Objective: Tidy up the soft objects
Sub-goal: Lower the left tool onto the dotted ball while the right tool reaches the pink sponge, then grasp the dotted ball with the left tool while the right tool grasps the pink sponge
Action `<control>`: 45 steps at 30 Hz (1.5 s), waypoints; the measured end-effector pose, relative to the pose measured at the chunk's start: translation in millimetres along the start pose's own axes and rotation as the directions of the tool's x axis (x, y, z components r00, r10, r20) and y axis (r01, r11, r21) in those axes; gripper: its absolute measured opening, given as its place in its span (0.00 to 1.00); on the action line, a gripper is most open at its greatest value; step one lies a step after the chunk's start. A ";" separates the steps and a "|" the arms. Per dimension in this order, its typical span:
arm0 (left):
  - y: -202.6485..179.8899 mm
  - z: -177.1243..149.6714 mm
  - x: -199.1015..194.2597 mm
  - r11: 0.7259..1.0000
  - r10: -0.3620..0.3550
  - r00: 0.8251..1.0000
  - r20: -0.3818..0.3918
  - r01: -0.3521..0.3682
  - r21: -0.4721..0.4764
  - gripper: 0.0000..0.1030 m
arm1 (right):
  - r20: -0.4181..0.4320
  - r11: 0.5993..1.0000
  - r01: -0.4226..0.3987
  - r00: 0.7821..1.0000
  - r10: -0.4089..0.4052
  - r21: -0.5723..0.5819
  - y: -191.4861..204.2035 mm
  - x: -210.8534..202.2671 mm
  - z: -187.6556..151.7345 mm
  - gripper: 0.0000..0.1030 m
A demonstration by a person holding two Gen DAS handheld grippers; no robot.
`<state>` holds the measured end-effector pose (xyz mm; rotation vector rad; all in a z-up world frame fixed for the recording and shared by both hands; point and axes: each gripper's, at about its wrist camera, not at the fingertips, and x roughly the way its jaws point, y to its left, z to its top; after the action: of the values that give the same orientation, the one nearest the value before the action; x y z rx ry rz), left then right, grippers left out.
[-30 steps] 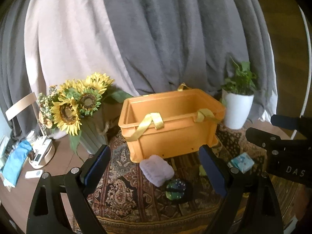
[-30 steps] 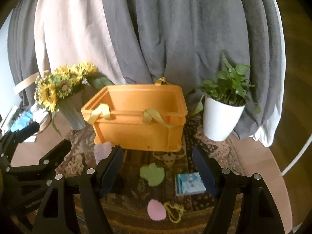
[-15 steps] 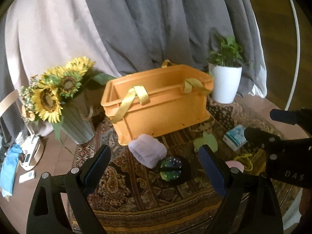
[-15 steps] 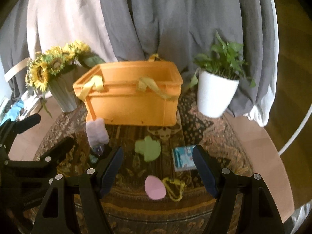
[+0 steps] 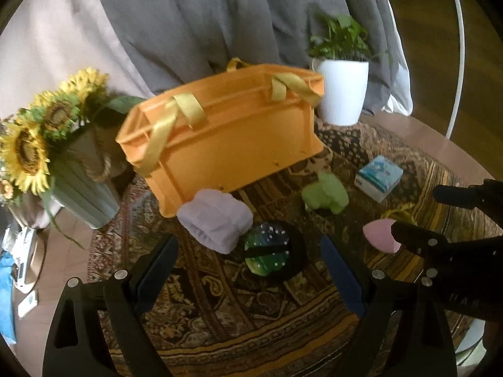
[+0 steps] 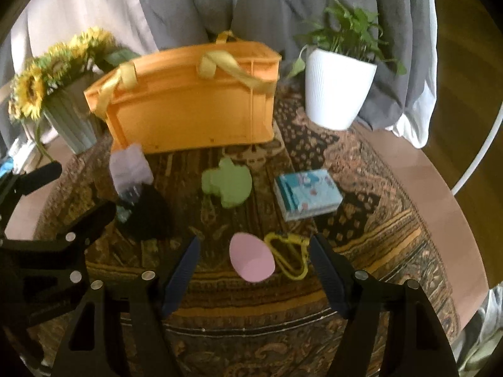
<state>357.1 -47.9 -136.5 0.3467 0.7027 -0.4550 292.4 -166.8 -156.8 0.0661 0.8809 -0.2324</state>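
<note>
A: Why is the crate (image 6: 188, 100) parked at twelve o'clock, open side up?

B: My guess: it's the bin, so the soft things on the rug (image 6: 361, 220) only need a short lift. None are in it yet, as far as I can see.

A: And the tongs?

B: Both wide, both empty. The right gripper (image 6: 254, 270) brackets the pink egg (image 6: 251, 260), with a yellow clip (image 6: 290, 257) touching it at three o'clock. The left gripper (image 5: 248, 267) frames the green ball (image 5: 267, 248); the lilac towel (image 5: 217, 220) lies at eleven o'clock of it.

A: The rest?

B: The green toy (image 6: 228, 183) and tissue pack (image 6: 306, 194) sit just before the crate.
</note>
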 end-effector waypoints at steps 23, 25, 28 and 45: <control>-4.8 -13.4 53.0 0.993 -0.117 0.990 -0.074 0.118 0.012 0.84 | -0.085 0.999 0.035 0.996 -0.034 0.006 9.3 41.2 -15.0 0.52; -5.1 -13.6 55.7 0.993 -0.118 0.990 -0.077 0.119 0.010 0.83 | -0.084 0.999 0.036 0.996 -0.035 0.005 9.3 42.6 -15.7 0.50; -6.3 -13.7 60.1 0.992 -0.122 0.989 -0.084 0.123 0.007 0.79 | -0.084 0.999 0.041 0.996 -0.040 0.003 9.3 44.0 -16.8 0.49; -7.3 -16.8 66.9 0.990 -0.144 0.982 -0.121 0.143 -0.019 0.61 | -0.066 0.997 0.062 0.996 -0.065 -0.044 13.9 50.4 -17.9 0.40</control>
<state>389.4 -65.4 -195.3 0.3178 0.8528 -0.5702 312.9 -159.4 -207.6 0.0071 0.9560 -0.2727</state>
